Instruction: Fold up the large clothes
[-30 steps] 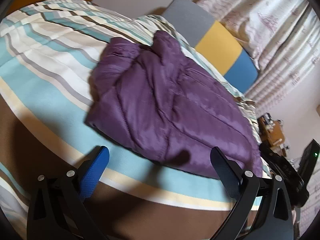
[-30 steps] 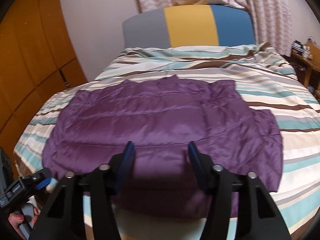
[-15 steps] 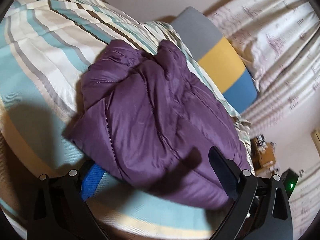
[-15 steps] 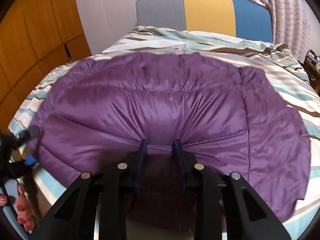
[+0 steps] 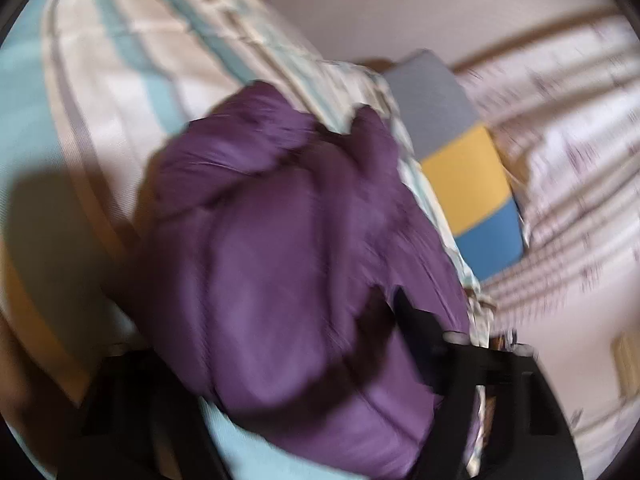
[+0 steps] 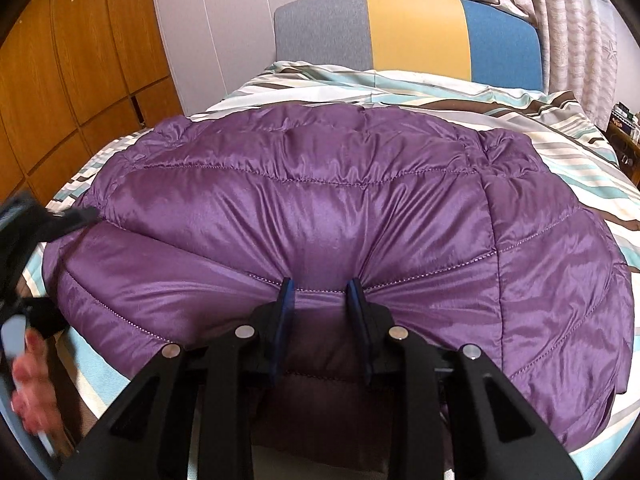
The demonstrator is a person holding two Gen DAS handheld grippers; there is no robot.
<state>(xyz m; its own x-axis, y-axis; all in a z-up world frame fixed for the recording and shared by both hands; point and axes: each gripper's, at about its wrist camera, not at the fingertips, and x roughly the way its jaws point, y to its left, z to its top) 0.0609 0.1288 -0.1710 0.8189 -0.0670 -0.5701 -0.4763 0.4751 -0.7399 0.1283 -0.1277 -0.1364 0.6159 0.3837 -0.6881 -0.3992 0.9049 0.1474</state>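
A purple quilted puffer jacket (image 6: pixel 320 208) lies spread on the striped bed. My right gripper (image 6: pixel 320 292) is shut on the jacket's near hem, which bunches between the blue pads. In the blurred left wrist view the jacket (image 5: pixel 280 260) fills the middle. My left gripper (image 5: pixel 272 344) straddles its near edge with the jaws wide apart; the right finger (image 5: pixel 416 320) shows, while the left finger is hidden under the fabric. The left gripper also appears at the left edge of the right wrist view (image 6: pixel 48 220).
The bed (image 6: pixel 580 152) has a striped teal, cream and brown cover. A grey, yellow and blue headboard (image 6: pixel 416 32) stands behind it. Wooden cabinets (image 6: pixel 72 72) are at the left, curtains (image 6: pixel 572 20) at the right. A hand (image 6: pixel 32 384) shows at lower left.
My right gripper has closed on the jacket's near hem and holds it. My left gripper has pushed further in over the jacket's edge, its left finger now under the fabric.
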